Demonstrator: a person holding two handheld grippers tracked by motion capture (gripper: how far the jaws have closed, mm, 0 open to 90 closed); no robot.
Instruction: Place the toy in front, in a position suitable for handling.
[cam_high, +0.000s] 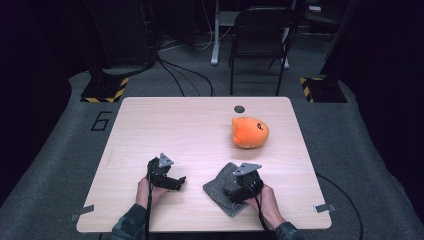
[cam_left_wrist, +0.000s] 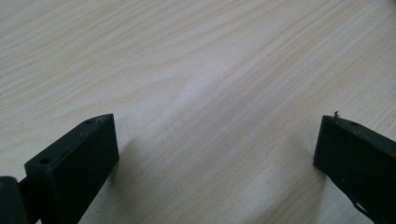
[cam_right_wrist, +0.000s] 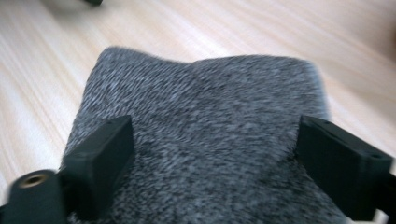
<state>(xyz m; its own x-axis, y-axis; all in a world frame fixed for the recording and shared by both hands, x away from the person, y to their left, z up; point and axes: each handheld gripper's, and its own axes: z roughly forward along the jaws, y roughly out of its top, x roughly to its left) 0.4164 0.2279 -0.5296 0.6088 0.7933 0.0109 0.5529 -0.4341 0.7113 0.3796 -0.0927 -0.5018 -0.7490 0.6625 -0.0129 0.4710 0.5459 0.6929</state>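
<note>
Right gripper (cam_right_wrist: 212, 154) down over the grey cloth (cam_right_wrist: 205, 135), jaws spread wide, cloth between them, not pinched. Cloth lying flat at the table's (cam_high: 165, 125) near edge, right of centre. Left gripper (cam_left_wrist: 215, 154) just left of it, jaws wide apart over bare wood, holding nothing. Orange plush (cam_high: 249, 132) farther back, well apart.

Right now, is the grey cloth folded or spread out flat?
Folded, as far as it shows: the cloth lies as a thick compact pad with rounded edges on the table, not a thin sheet. Its layers cannot be counted.
</note>
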